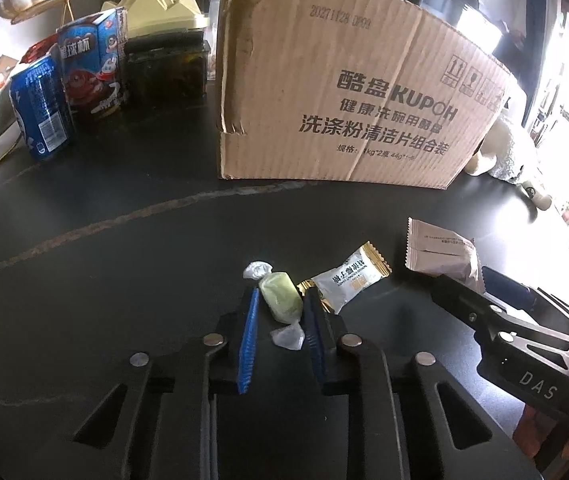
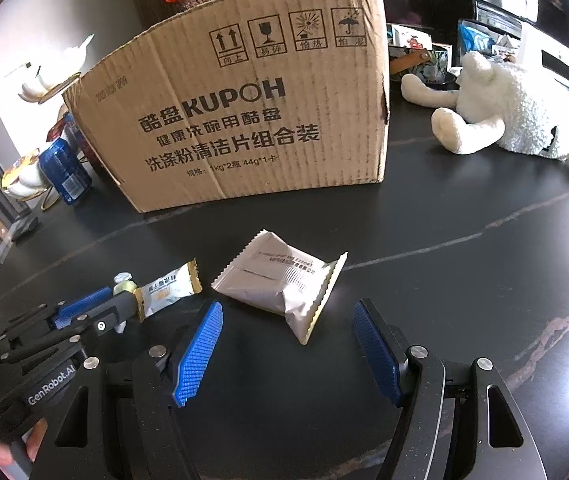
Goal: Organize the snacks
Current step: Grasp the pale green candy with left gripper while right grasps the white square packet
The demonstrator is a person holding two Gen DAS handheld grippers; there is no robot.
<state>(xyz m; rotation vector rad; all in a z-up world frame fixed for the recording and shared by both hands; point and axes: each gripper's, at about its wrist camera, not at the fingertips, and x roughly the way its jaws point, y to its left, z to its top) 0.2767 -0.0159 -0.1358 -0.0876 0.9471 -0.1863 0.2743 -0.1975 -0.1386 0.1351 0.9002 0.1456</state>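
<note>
Pinching the pale green candy [image 1: 280, 302] on the dark worktop [image 1: 124, 272], the left gripper [image 1: 280, 320] has its fingers pressed on the wrapper. At its two o'clock lies a white-and-gold sachet [image 1: 350, 280]. The right gripper [image 2: 288, 354] hangs with fingers spread, a grey packet [image 2: 280, 280] at its twelve o'clock. All three snacks are outside the cardboard box [image 2: 244, 120], so sorting looks barely begun.
</note>
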